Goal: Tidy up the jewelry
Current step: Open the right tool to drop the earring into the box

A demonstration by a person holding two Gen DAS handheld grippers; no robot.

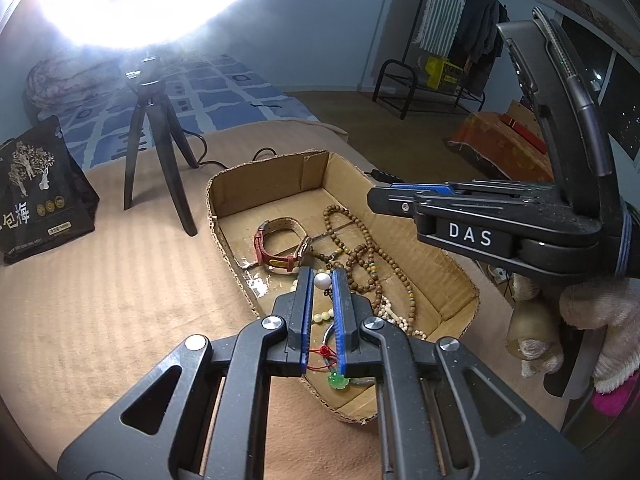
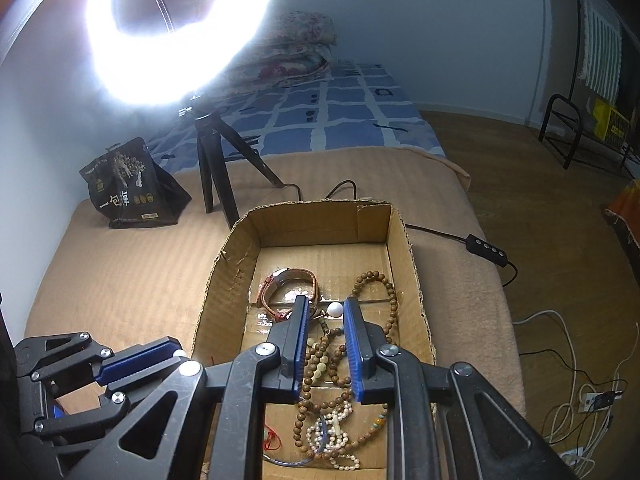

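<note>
An open cardboard box (image 1: 276, 178) (image 2: 320, 220) lies on the tan blanket and holds the jewelry. Inside are a red-strapped watch (image 1: 280, 244) (image 2: 290, 282), a long brown wooden bead necklace (image 1: 360, 256) (image 2: 390, 304), a white pearl string (image 2: 336, 436), a white bead (image 1: 322, 280) (image 2: 335, 310), a thin bangle (image 1: 330, 334) and a green charm on red cord (image 1: 339, 381). My left gripper (image 1: 322, 276) hovers over the box's near end, open and empty. My right gripper (image 2: 325, 304) hovers over the box middle, open and empty; it also shows in the left wrist view (image 1: 400, 196).
A ring light on a black tripod (image 1: 156, 136) (image 2: 216, 160) stands behind the box. A black printed bag (image 1: 36, 196) (image 2: 132, 188) sits at the back left. A cable with inline remote (image 2: 486, 249) runs over the blanket's right edge. A blue checked bedspread (image 2: 340, 120) lies beyond.
</note>
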